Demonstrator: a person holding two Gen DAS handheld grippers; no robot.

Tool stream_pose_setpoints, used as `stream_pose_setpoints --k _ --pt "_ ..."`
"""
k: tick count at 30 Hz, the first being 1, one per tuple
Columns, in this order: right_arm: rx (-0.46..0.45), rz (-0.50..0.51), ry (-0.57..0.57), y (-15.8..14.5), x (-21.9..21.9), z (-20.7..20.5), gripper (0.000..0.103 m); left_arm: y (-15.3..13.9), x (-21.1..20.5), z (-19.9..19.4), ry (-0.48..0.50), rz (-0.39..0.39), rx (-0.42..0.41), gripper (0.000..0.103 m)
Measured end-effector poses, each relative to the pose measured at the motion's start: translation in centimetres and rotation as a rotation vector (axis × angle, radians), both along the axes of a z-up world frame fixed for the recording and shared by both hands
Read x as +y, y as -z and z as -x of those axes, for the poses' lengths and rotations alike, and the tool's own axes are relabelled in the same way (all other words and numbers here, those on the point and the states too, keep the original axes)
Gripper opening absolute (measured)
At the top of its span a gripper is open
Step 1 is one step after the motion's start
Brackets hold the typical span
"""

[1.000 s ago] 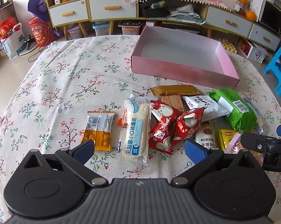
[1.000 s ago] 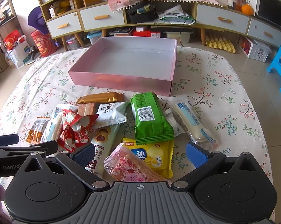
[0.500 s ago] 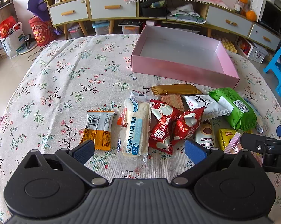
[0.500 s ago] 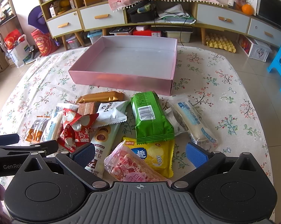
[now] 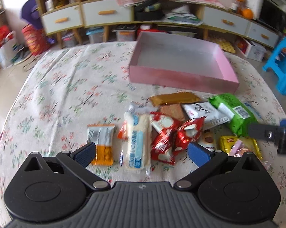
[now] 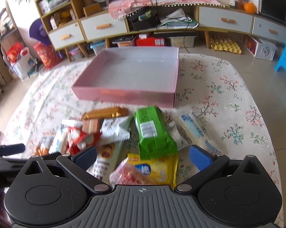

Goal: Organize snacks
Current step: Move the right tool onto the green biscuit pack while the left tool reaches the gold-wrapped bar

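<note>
Left gripper (image 5: 141, 153): jaws spread wide, nothing between the blue pads (image 5: 86, 151). It sits low at the near edge of the snack pile. I see a cream bread pack (image 5: 138, 139) lying lengthwise in the gap, an orange-and-white sachet (image 5: 102, 142) just beside the left pad, and 2 red wrappers (image 5: 171, 134) overlapping near the right pad.

Right gripper (image 6: 142, 156): jaws also wide apart, holding nothing. Under it I read a yellow chip bag (image 6: 158, 170) with a pink-speckled clear packet (image 6: 127, 175) lying on its near left corner. A green pack (image 6: 152, 133) overlaps the yellow bag's far edge. A long pale bread pack (image 6: 195, 129) lies to the right of the green one.

Further into the pile: a white crimped pack (image 6: 116, 128), a gold bar (image 6: 105, 113) at the far side, and a small brown wafer (image 6: 91, 126) just near of the bar.

Pink box (image 6: 124, 95): open, shallow, on the far side of the pile, nothing visible inside. It sits on a floral tablecloth (image 6: 228, 98).

Both views are blurred on the left side, so wrapper print is unreadable; the beige pack under the right gripper's left pad may be cookies (image 6: 106, 156).

The left gripper's tip shows at the left edge of the right wrist view.
</note>
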State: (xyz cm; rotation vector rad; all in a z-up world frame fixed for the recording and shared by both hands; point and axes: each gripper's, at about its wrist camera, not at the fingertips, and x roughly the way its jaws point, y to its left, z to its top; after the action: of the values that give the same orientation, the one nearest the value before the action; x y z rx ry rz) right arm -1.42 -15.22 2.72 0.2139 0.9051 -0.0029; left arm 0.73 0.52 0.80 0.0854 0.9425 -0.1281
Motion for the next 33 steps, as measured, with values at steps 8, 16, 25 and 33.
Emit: stream_pose_setpoints --k 8,16,25,33 --pt "-0.012 -0.05 0.025 -1.6 -1.6 -1.9 0.103 -1.0 0.3 -2.6 0.076 -0.005 0.03 0.101" --pt "0.045 -0.233 0.06 0.5 -4.1 -4.5 0.103 -0.2 2.3 -5.0 0.072 0.157 0.017 0.092" --pt "0.088 -0.309 0.096 2.8 -5.4 -6.8 0.09 1.5 -0.2 -8.6 0.288 0.125 -0.048 0.066" --pt "0.154 -0.268 0.114 4.9 -5.4 -8.7 0.058 2.9 -2.5 -10.5 0.464 0.083 -0.051 0.063"
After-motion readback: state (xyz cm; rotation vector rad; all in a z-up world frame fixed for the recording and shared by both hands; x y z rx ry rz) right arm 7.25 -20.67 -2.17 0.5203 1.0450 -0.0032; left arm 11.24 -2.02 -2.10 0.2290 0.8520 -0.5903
